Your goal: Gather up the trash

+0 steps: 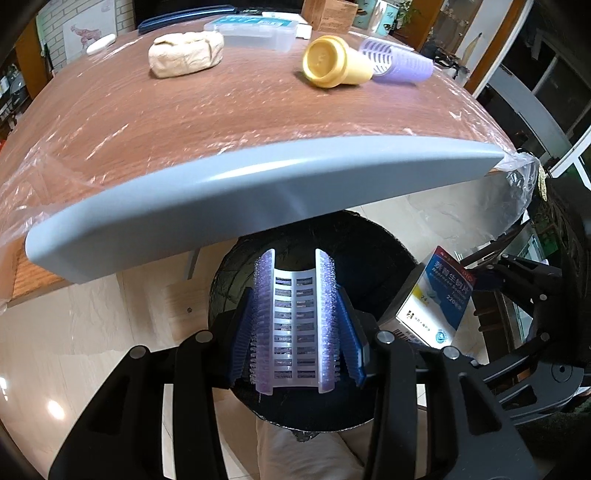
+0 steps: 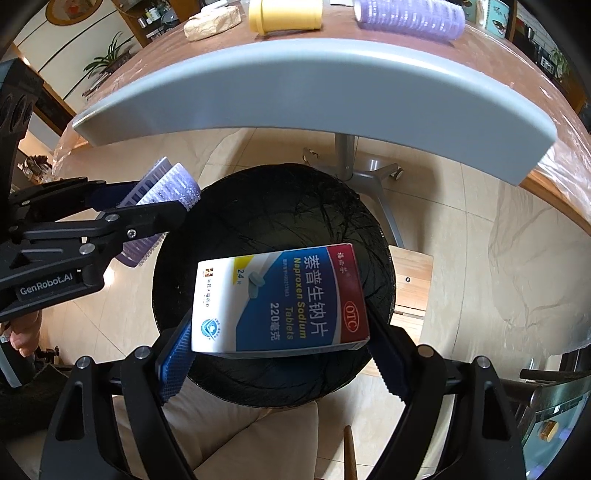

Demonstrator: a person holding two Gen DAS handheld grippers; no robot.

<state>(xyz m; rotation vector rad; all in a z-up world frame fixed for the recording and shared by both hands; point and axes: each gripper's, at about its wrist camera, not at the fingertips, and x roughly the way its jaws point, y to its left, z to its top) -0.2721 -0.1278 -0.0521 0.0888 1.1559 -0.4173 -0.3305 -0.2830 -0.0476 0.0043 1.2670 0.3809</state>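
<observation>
A purple hair roller (image 1: 295, 325) is clamped lengthways between the blue pads of my left gripper (image 1: 297, 314), which is shut on it above a black-lined trash bin (image 1: 369, 236). From the right wrist that gripper (image 2: 159, 199) and the roller (image 2: 177, 181) hang at the bin's left rim. A blue and white medicine box (image 2: 280, 295) lies flat across the tips of my right gripper (image 2: 280, 336), its short ends touching both pads, over the bin's mouth (image 2: 258, 192). The same box (image 1: 432, 295) appears at the right in the left wrist view.
The grey-edged table (image 1: 258, 177), wrapped in clear film, juts over the bin's far side. On it lie a yellow cup (image 1: 332, 62), a second purple roller (image 1: 399, 62), a crumpled brown paper wad (image 1: 184, 51) and a clear plastic case (image 1: 255, 31). The table's metal foot (image 2: 369, 173) stands behind the bin.
</observation>
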